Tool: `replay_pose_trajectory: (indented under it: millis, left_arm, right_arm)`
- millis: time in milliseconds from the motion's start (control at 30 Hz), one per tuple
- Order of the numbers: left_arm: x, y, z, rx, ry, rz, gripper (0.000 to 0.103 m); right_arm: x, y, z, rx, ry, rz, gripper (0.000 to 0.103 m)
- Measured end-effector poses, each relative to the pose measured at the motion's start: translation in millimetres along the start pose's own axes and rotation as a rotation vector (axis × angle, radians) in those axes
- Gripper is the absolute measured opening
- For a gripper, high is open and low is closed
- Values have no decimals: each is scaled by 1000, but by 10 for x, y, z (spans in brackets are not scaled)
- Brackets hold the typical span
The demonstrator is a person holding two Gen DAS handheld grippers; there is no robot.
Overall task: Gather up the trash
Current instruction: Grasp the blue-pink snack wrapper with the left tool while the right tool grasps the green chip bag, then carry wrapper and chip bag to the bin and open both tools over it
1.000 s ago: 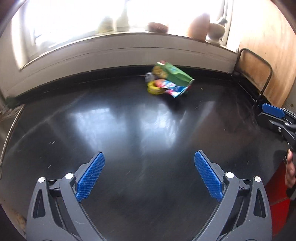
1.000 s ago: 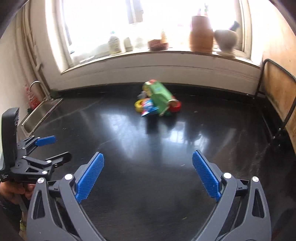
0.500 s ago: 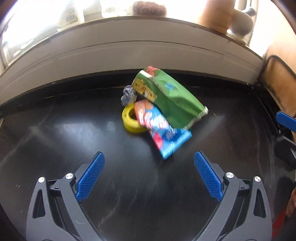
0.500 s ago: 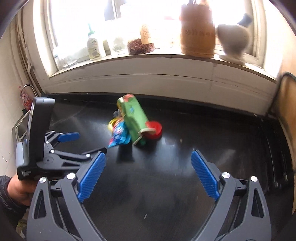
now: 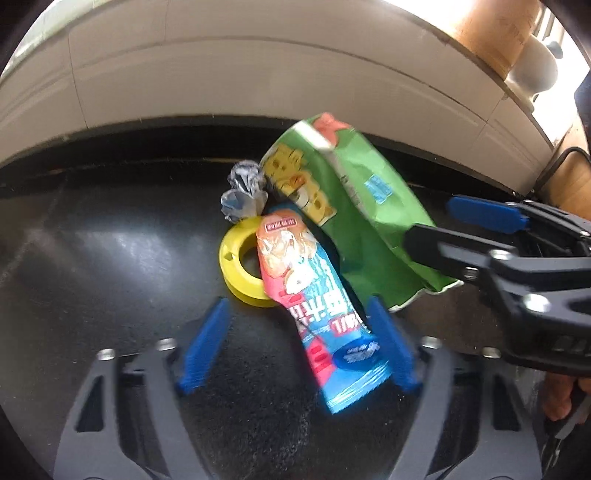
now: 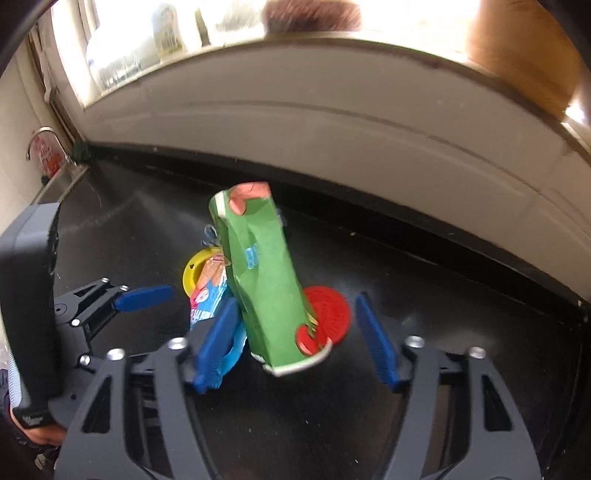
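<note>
A small trash pile lies on the black counter [image 5: 92, 266] by the window wall. A pink-and-blue snack wrapper [image 5: 317, 314] lies across a yellow ring [image 5: 236, 266], next to a green chip bag [image 5: 354, 214] and a crumpled clear wrapper [image 5: 242, 192]. My left gripper [image 5: 295, 350] is open, its jaws either side of the blue wrapper's near end. My right gripper [image 6: 295, 339] is open around the near end of the green bag [image 6: 262, 284], with a red round lid [image 6: 328, 314] behind it and the blue wrapper [image 6: 207, 299] by its left finger.
A white window sill wall [image 5: 258, 81] runs behind the pile. A wooden jar [image 5: 495, 29] and a white mortar [image 5: 532, 70] stand on the sill. A sink with tap [image 6: 48, 155] is at the far left. The right gripper shows in the left wrist view [image 5: 498, 258].
Both grippers moved forward to the trash pile. The wrapper now lies between the left jaws and the green bag between the right jaws. Both stay open.
</note>
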State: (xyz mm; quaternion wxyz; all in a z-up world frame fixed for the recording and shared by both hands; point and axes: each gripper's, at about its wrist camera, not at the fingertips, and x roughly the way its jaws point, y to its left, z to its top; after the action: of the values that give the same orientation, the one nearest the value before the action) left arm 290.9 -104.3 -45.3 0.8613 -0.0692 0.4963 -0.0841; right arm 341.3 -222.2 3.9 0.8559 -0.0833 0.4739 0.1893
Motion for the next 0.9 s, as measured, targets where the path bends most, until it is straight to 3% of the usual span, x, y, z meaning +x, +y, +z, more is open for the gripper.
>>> replay_pose_trajectory:
  millis: [33,67,100,133,200,333,467,900]
  left_arm:
    - [22,12,-2,-4,6,-5,52]
    - [32,28,-17,-1,6,-5,48]
    - [22,28,-27,12,0,3,37]
    - [17,28,-40,23,4,-1,28]
    - [-13,53,-74,19,11,-17,21]
    - [-214,112,-157,56,-14,6,11]
    - [-528,110,-270,97,-43,12,10]
    - [-1606,221,-768,156,-124,3,9]
  right_arm:
    - [51,39,-5,-14,13,-7,53]
    - [87,77,-21,-27,22,-10,45]
    - [107,103,-38,-36,27,-15,39]
    - [112,135,-58,-49,22,-28,37]
    - [81,176,-94,-52,13,-34,31]
    - [-163,225,-181,-24,-63,-57,30]
    - [-454,262,-294,14,-112,-58,30]
    - [-1329,766,-964,44,-145,-67,30]
